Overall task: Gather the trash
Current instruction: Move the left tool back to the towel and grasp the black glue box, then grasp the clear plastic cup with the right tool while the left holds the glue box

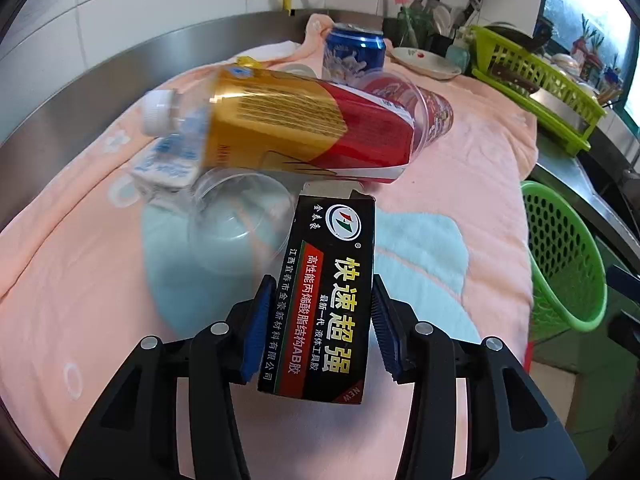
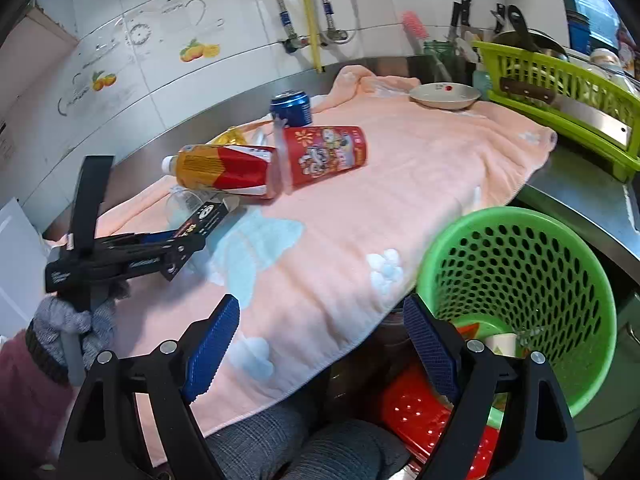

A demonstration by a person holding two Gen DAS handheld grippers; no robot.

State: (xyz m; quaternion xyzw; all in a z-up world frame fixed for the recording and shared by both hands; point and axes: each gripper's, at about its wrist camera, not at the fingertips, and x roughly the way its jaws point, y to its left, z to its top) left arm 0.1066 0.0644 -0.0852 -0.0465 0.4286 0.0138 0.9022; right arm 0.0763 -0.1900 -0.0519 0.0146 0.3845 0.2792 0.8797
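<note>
The left gripper pinches the black box by its long sides, tilted off the towel, probably for carrying to the green basket (beside the counter edge). The right gripper hangs spread and empty near the basket.

black glue box reading "快速超强", "AB胶", "NEW", logo "金素家"
</note>
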